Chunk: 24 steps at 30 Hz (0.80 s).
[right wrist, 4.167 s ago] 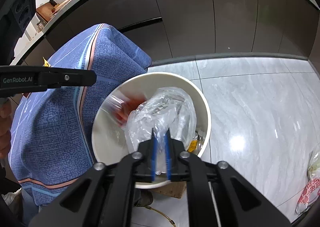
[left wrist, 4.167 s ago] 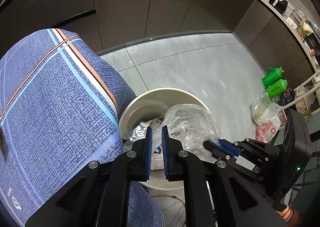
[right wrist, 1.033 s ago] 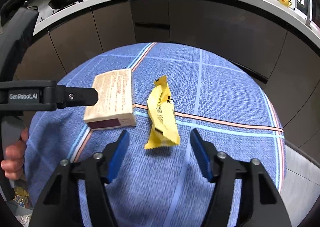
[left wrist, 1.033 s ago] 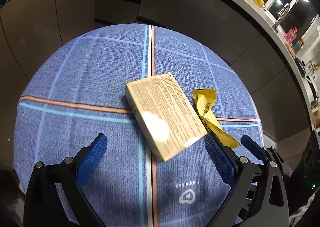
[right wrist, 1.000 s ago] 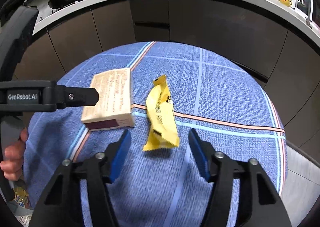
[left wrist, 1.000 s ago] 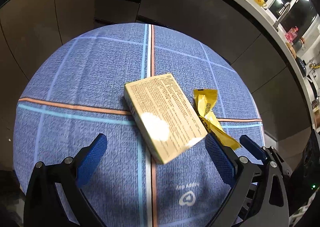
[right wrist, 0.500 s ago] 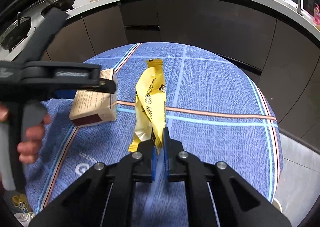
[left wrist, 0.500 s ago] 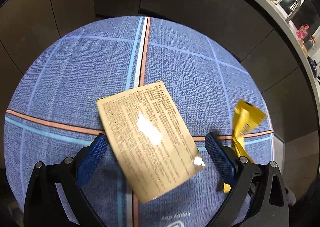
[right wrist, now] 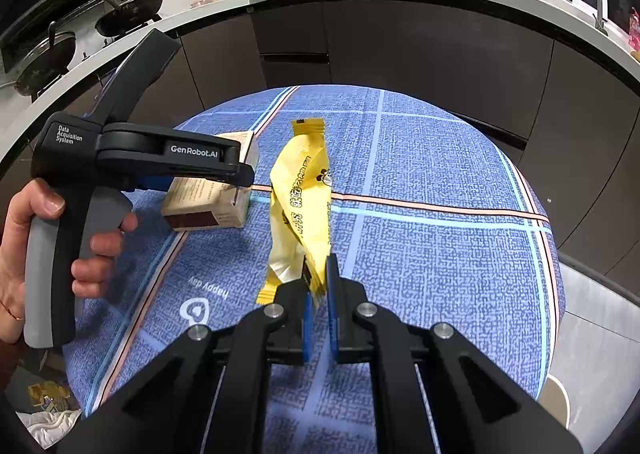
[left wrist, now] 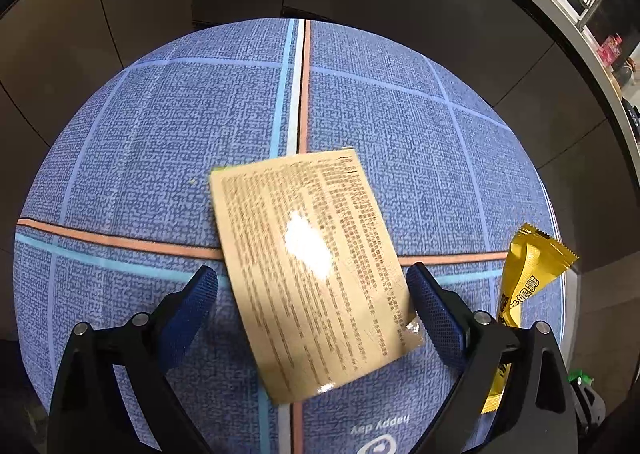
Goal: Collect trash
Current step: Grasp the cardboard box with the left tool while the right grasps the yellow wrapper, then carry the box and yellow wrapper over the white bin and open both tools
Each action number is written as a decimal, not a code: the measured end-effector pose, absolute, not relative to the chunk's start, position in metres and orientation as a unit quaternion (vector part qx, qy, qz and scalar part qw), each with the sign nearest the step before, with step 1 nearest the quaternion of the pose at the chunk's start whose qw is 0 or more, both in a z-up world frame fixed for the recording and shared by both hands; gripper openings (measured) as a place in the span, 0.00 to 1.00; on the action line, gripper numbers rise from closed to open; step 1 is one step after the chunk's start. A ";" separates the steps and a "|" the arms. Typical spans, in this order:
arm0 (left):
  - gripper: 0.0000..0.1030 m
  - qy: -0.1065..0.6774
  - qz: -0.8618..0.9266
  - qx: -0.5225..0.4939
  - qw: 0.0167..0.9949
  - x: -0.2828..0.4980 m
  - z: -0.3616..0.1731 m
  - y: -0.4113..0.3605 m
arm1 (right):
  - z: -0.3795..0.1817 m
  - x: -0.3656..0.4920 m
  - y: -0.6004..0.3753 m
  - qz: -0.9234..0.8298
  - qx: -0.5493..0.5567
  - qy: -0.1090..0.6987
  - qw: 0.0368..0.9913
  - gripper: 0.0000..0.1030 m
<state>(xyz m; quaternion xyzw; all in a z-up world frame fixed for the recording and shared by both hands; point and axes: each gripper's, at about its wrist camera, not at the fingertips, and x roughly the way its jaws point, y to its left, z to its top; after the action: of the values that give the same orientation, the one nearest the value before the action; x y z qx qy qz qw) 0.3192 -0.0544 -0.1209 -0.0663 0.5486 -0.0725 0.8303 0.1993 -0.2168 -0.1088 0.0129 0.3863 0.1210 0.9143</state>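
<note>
the right gripper [right wrist: 318, 286] has its blue pads clamped together on the lower end of a crinkled yellow wrapper [right wrist: 302, 197], glossy film with a serrated top edge, held up off the woven blue tablecloth [right wrist: 440, 254]. that cloth is a coarse textured weave crossed by pale blue, white and orange stripes, draped over a round table.

over on the left, the left gripper [left wrist: 312, 294] stands wide apart, its dimpled blue pads either side of a flat tan cardboard box [left wrist: 310, 266] printed with dense dark text, a glare spot on its shiny face. the pads sit beside the box edges; whether they touch it, can't tell from this angle.

the left wrist view gives the box's printed top and only the wrapper's [left wrist: 524, 286] upper end, poking up at the right edge. the right wrist view adds what that one hides: the box's [right wrist: 212, 193] dark reddish end face, the left gripper's black body [right wrist: 160, 157] lettered "genrobot.ai", and the bare hand [right wrist: 24, 246] wrapped round its grey handle.
</note>
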 end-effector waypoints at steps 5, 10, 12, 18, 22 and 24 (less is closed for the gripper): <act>0.75 0.545 -0.087 -0.058 0.832 0.308 -0.117 -0.047 | -0.106 0.189 -0.214 0.120 0.012 0.386 0.915 0.08; 0.71 0.541 -0.094 -0.042 0.835 0.296 -0.115 -0.042 | -0.103 0.180 -0.216 0.114 0.019 0.384 0.916 0.08; 0.71 0.541 -0.096 -0.040 0.835 0.291 -0.114 -0.039 | -0.103 0.175 -0.217 0.112 0.021 0.384 0.916 0.08; 0.70 0.535 -0.100 -0.024 0.838 0.268 -0.110 -0.038 | -0.096 0.156 -0.222 0.107 0.030 0.380 0.918 0.08; 0.70 0.523 -0.110 -0.024 0.845 0.246 -0.098 -0.038 | -0.089 0.139 -0.225 0.103 0.036 0.373 0.921 0.08; 0.70 0.517 -0.115 -0.024 0.848 0.236 -0.092 -0.038 | -0.084 0.130 -0.227 0.101 0.039 0.368 0.923 0.08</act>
<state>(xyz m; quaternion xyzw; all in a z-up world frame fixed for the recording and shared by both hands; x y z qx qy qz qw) 0.2355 -0.0378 -0.0921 -0.0238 0.5171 -0.1150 0.8478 0.1302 -0.2267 -0.0840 0.0395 0.3681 0.1008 0.9235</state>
